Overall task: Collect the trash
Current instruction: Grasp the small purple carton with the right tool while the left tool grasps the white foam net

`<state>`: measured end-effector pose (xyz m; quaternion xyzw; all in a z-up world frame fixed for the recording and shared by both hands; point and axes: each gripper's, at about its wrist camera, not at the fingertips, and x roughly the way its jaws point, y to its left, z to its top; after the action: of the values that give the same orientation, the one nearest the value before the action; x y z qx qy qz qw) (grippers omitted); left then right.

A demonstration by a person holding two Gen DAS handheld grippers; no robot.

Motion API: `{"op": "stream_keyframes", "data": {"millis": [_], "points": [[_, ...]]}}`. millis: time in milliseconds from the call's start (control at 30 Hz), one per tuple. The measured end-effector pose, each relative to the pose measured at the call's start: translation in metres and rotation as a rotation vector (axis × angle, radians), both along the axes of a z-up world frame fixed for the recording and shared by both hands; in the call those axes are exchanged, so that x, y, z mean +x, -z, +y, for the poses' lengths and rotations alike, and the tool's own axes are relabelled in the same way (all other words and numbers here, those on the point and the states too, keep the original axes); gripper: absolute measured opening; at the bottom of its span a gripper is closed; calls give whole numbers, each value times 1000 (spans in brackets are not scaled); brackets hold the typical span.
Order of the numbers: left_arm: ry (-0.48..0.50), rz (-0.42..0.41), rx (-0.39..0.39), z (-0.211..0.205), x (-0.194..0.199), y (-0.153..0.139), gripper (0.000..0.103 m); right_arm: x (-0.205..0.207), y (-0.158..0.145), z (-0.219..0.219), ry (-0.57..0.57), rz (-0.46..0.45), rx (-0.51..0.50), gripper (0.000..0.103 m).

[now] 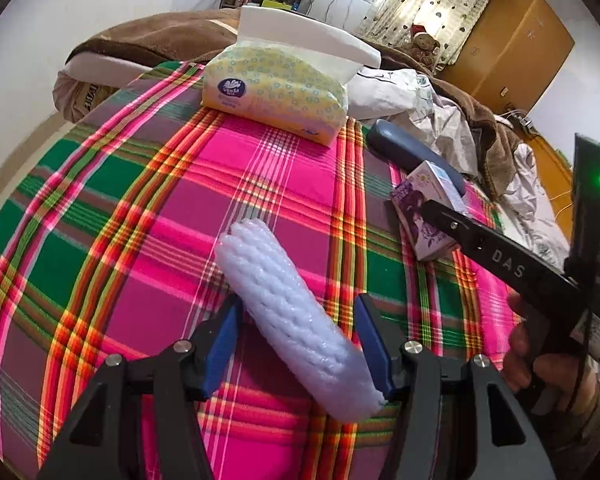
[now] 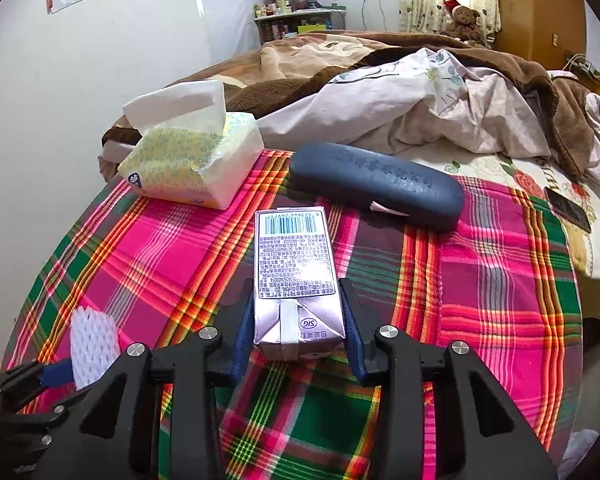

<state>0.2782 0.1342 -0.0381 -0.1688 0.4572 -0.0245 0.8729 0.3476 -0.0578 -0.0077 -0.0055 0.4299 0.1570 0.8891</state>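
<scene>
Honestly, left gripper point(image 1: 296, 344) straddles the foam sleeve point(image 1: 288, 312) with jaws apart; right gripper point(image 2: 296, 320) brackets the carton point(image 2: 296, 276), unclenched. Squishy foam could slip; carton might tip.

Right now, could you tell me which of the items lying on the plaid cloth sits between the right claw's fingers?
The small purple drink carton, barcode side up. The tissue pack and dark glasses case lie farther off.

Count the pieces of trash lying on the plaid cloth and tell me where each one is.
2. The white foam net sleeve lies between the left gripper's open fingers. The drink carton lies between the right gripper's fingers. More may be hidden off-frame.
</scene>
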Motion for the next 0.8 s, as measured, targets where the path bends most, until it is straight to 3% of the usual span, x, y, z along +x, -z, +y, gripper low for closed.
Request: {"op": "stream_keyframes", "data": {"millis": [200, 333, 500, 767, 800], "points": [[-11, -19, 45, -12, 4, 1, 53, -5, -1, -7, 23, -9, -11, 39], [39, -29, -2, -22, 5, 1, 52, -9, -1, -17, 44, -14, -10, 39], [91, -33, 147, -45, 4, 1, 52, -17, -3, -32, 72, -14, 6, 39], [29, -10, 153, -44, 1, -1, 51, -26, -2, -38, 74, -19, 9, 39], [26, -14, 147, -44, 0, -2, 45, -27, -2, -38, 72, -19, 9, 39]]}}
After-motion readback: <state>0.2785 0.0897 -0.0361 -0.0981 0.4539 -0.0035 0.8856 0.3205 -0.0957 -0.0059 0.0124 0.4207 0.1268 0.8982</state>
